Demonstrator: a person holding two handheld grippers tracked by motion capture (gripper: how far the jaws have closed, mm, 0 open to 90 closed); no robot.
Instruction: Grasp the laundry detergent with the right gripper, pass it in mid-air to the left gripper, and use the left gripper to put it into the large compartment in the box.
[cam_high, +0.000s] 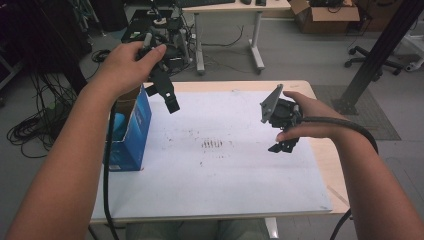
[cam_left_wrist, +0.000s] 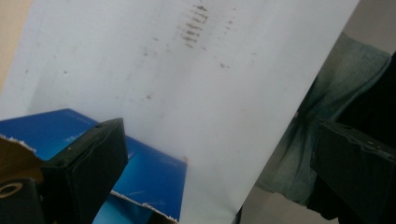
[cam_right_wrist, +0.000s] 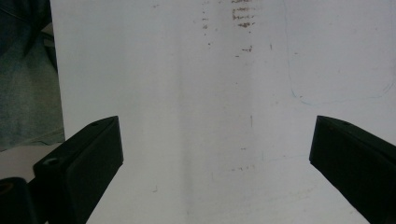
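- From my seat, the left gripper (cam_high: 167, 97) hangs in the air above the far left part of the counter (cam_high: 325, 165), just over the open blue box (cam_high: 131, 131).
- Its jaws stand wide apart with nothing between them; in the left gripper view I see the blue box (cam_left_wrist: 154, 172) and its torn cardboard edge under the left-hand jaw.
- The blue box stands at the left edge of the white sheet (cam_high: 225, 175), its top open, a light blue thing showing inside that I cannot make out.
- The right gripper (cam_high: 284, 145) is held above the right side of the white sheet, pointing down, well apart from the box.
- Its jaws are also spread wide and empty; the right gripper view looks between them at the bare white sheet (cam_right_wrist: 187, 116).
- Brownish smudge marks (cam_high: 212, 144) sit near the middle of the sheet, between the two grippers; I see the same marks (cam_left_wrist: 194, 28) in the left gripper view and marks (cam_right_wrist: 243, 14) in the right gripper view.
- Neither gripper touches the box or the sheet.
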